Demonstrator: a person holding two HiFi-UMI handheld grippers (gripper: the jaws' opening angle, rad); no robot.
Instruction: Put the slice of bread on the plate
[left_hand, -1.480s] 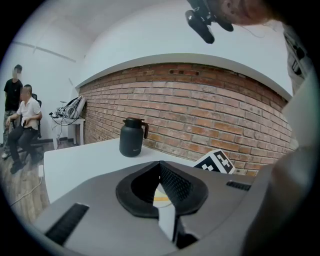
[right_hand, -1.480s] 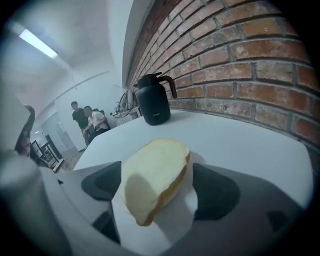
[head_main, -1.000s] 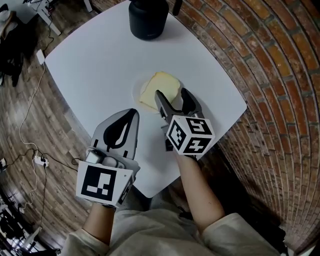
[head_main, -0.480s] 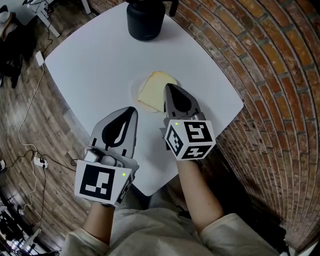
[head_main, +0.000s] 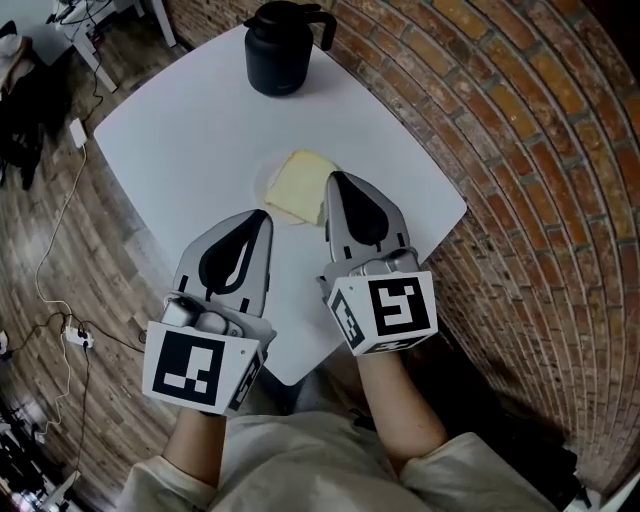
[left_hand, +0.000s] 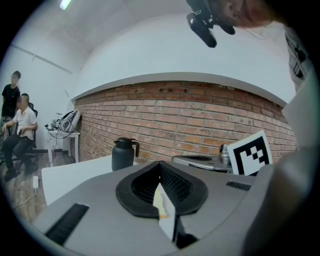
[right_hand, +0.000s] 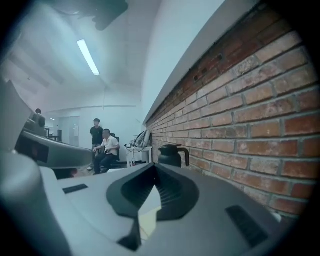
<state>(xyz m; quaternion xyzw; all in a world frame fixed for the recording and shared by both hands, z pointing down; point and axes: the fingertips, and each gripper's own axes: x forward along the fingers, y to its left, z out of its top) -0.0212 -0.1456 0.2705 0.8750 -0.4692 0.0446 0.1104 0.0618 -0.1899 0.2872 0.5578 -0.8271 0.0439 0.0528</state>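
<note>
A pale yellow slice of bread (head_main: 297, 186) lies on a small white plate (head_main: 264, 178) in the middle of the white table (head_main: 180, 130). My right gripper (head_main: 334, 177) hangs above the table with its tip over the bread's right edge. It is shut, with nothing between its fingers. My left gripper (head_main: 265, 214) is shut and empty too, with its tip just short of the bread's near corner. Along both gripper views the jaws meet at the tip, the left gripper (left_hand: 160, 163) and the right gripper (right_hand: 154, 165) alike.
A black jug with a handle (head_main: 280, 45) stands at the table's far edge, also the jug (left_hand: 124, 154) in the left gripper view. Brick floor surrounds the table; its near edge (head_main: 300, 375) is close to my wrists. People sit at a desk (right_hand: 102, 147) far off.
The right gripper's jaws stood open at the bread a second ago and have shut empty. Both grippers have risen toward the camera, the right one more. The bread stays on the plate.
</note>
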